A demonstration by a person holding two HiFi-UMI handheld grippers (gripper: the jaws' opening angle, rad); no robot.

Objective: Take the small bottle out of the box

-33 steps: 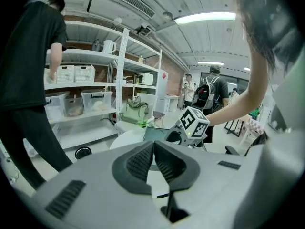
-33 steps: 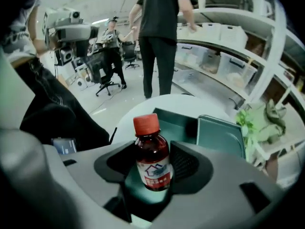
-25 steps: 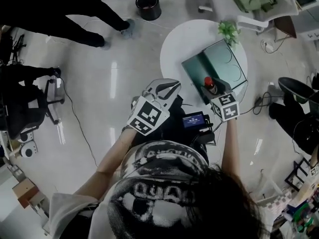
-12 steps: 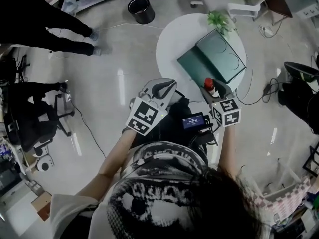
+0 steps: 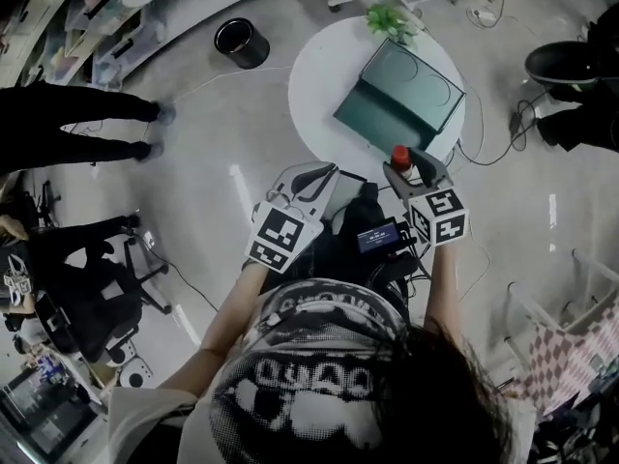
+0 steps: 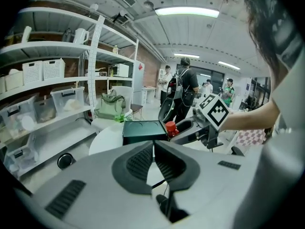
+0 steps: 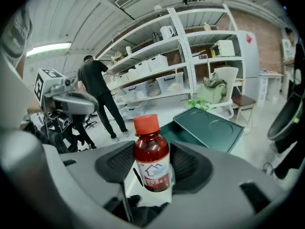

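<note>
A small brown bottle (image 7: 151,161) with a red cap and a white label stands upright between the pads of my right gripper (image 7: 152,168), which is shut on it. In the head view the bottle (image 5: 400,157) and right gripper (image 5: 414,165) hang over the near edge of the round white table (image 5: 319,75), clear of the dark green open box (image 5: 401,95). The box (image 7: 209,128) lies with its lid flat. My left gripper (image 5: 314,177) is held to the left, off the table, its jaws (image 6: 153,149) shut on nothing. From there the bottle (image 6: 170,128) shows beside the box (image 6: 143,130).
A small green plant (image 5: 392,17) stands at the table's far edge. A black bucket (image 5: 239,42) sits on the floor to the left. A person in black (image 5: 77,124) stands at far left. Cables trail on the floor right of the table. Shelves with bins line the wall.
The right gripper has drawn the bottle back from the box toward the table's near edge. The head view has swung, so the table sits higher in frame. The left gripper stays shut.
</note>
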